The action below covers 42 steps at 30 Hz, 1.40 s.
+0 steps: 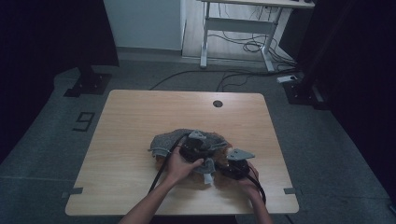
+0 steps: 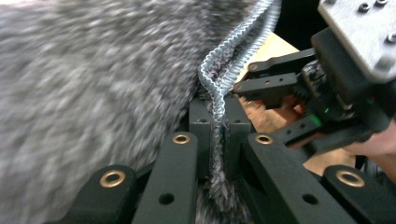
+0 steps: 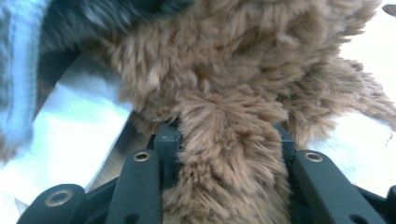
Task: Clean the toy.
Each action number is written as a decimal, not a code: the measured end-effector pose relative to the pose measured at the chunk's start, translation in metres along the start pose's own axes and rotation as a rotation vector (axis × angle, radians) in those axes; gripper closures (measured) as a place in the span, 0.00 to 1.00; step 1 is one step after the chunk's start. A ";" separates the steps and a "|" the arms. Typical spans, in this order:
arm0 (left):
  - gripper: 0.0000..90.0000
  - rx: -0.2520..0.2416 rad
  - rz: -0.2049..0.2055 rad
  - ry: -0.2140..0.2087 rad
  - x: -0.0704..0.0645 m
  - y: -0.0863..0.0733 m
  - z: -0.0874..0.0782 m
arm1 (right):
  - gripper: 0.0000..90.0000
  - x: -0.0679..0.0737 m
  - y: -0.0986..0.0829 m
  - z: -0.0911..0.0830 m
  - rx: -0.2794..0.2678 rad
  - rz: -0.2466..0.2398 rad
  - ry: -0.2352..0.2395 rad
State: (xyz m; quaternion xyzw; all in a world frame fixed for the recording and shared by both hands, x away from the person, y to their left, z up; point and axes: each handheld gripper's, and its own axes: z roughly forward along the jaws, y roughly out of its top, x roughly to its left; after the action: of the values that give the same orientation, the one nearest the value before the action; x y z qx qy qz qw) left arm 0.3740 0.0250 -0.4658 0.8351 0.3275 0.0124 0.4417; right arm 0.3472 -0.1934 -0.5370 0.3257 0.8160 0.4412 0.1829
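Note:
A fuzzy garment lies bunched near the front of the wooden table (image 1: 130,121), grey knit (image 1: 169,139) on one side and brown fur (image 1: 223,150) on the other. My left gripper (image 1: 198,148) sits on top of it, shut on the grey cloth's edge (image 2: 219,186) along a blue-grey braided trim (image 2: 219,70); the grey pile (image 2: 93,84) covers the left half of the left gripper view. My right gripper (image 1: 233,164) is just to the right, its jaws (image 3: 226,135) clamped on a thick wad of the brown fur (image 3: 233,93). A hand holds each gripper.
A round cable hole (image 1: 217,103) sits near the table's far edge. Beyond the table stand a white desk frame (image 1: 236,25), loose floor cables (image 1: 243,46), and black stand bases at left (image 1: 88,85) and right (image 1: 302,91). Bare tabletop stretches on the left and at the far side.

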 end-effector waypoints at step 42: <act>0.94 -0.180 -0.089 0.163 0.053 -0.051 -0.131 | 0.67 0.001 -0.002 0.005 -0.002 0.045 -0.035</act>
State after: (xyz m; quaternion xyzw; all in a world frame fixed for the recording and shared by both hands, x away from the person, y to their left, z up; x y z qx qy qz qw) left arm 0.3472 0.1706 -0.4382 0.7730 0.3968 0.0900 0.4868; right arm 0.3484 -0.1907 -0.5414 0.3517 0.8046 0.4402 0.1876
